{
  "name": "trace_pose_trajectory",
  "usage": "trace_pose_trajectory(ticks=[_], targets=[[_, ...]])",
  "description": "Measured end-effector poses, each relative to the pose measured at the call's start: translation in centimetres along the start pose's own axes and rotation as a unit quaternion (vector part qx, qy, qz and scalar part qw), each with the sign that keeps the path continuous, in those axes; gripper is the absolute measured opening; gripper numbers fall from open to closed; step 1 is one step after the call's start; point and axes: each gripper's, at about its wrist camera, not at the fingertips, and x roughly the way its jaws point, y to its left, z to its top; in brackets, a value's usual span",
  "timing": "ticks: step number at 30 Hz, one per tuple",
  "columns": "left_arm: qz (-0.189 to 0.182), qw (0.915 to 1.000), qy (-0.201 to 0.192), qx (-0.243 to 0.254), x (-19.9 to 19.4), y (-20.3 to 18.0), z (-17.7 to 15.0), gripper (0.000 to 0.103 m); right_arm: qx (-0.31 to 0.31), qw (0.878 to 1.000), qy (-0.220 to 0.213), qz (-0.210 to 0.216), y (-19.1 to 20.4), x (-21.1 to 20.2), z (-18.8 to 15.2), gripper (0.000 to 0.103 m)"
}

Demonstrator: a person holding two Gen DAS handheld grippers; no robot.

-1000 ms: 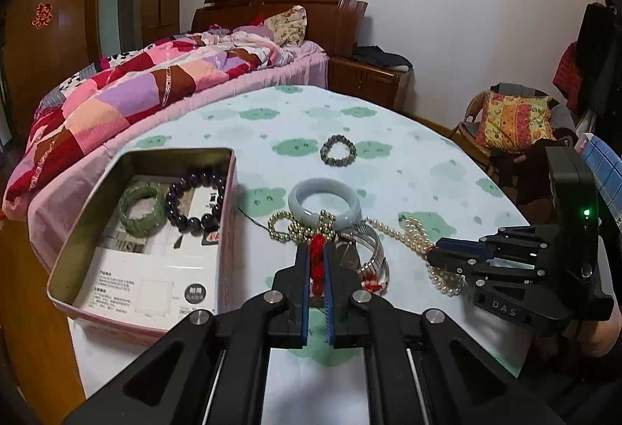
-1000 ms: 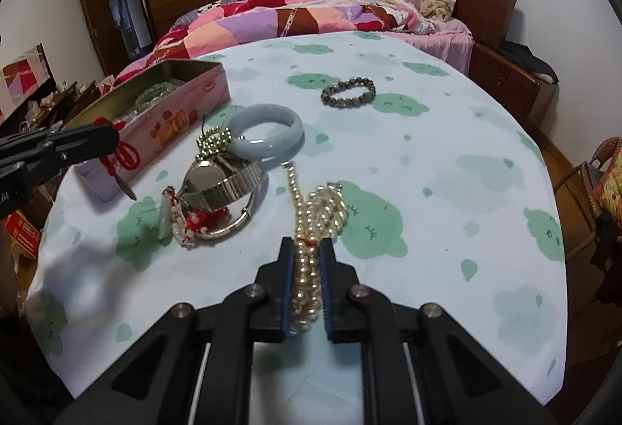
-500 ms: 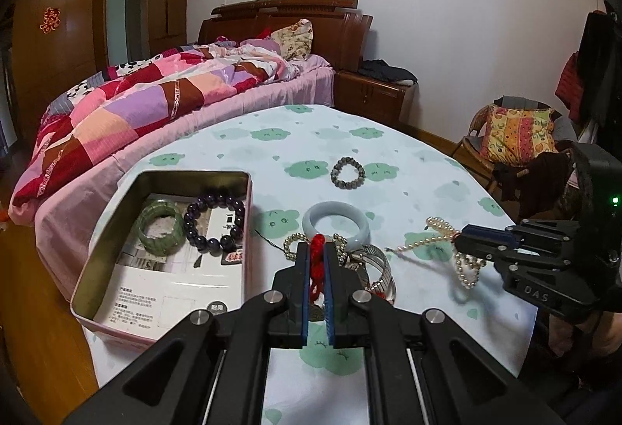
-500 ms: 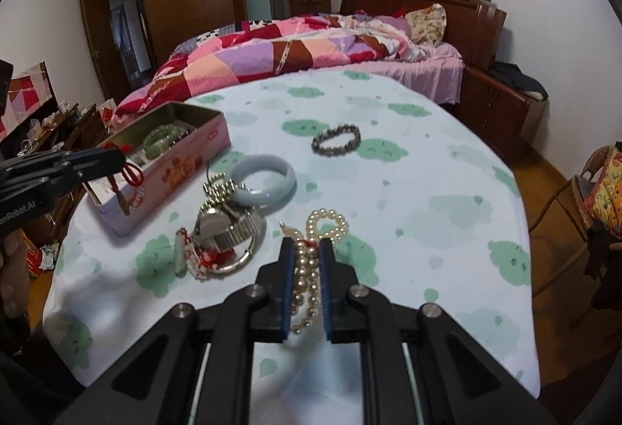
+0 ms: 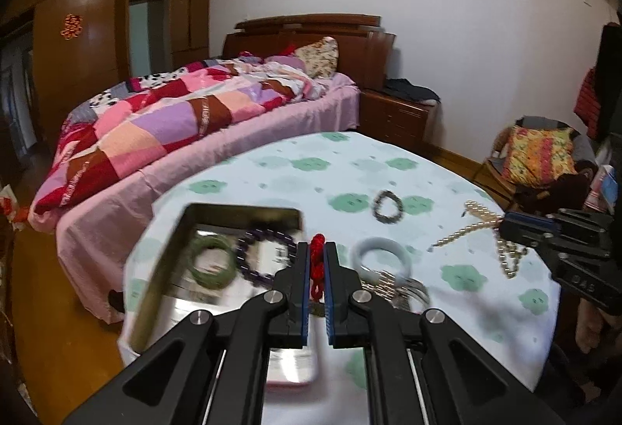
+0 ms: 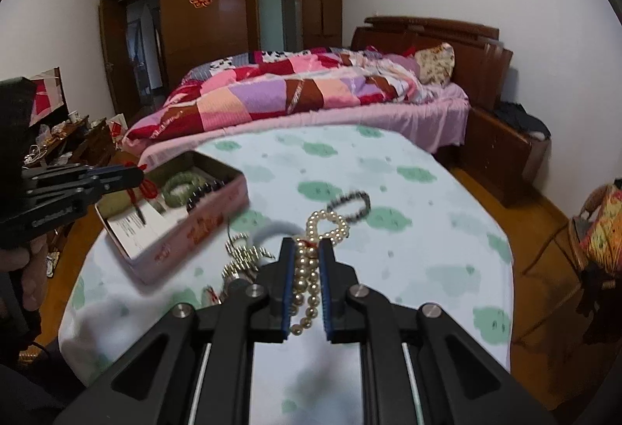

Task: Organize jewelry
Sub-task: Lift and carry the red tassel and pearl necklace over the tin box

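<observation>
The left gripper (image 5: 317, 261) was clamped on a red knotted cord (image 5: 317, 267), its jaws nearly touching with the cord pinched between them and a loop hanging below. In the right wrist view the cord's tail and a small dark pendant dangled over the near end of the open tin box (image 6: 217, 221). The right gripper (image 6: 307, 269) was closed on a pearl necklace (image 6: 311, 257), the strands bunched between its blue pads (image 6: 287, 292) and a loop standing out past the tips, lifted clear of the cloud-print tablecloth (image 6: 408, 238).

The box lay ahead and to the left of the left gripper, just beyond its tips, its long axis running away from the camera. A green bangle (image 5: 214, 261) and a dark purple bead bracelet (image 5: 264, 254) already sat inside. From the right gripper the box was well off to the left, past the pale jade bangle (image 5: 383, 254), the metal watch band (image 5: 404, 287) and the gold bead chain (image 6: 243, 256) on the cloth. A dark bead bracelet (image 5: 388, 206) lay farther out, ahead.

The left hand was plainly nearer the box, so the cord piece looked likely to go in first; the pearls would need a sideways carry over the loose pile.
</observation>
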Motion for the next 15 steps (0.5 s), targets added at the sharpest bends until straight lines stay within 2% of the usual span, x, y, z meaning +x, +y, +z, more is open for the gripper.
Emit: trace_pose_trajectory(ticks=[15], targets=[[0.058,0.997,0.017,-0.049,2.1,6.1,0.3,0.005,-0.031,0.998,-0.032,0.05,4.3,2.5,3.8,0.014]])
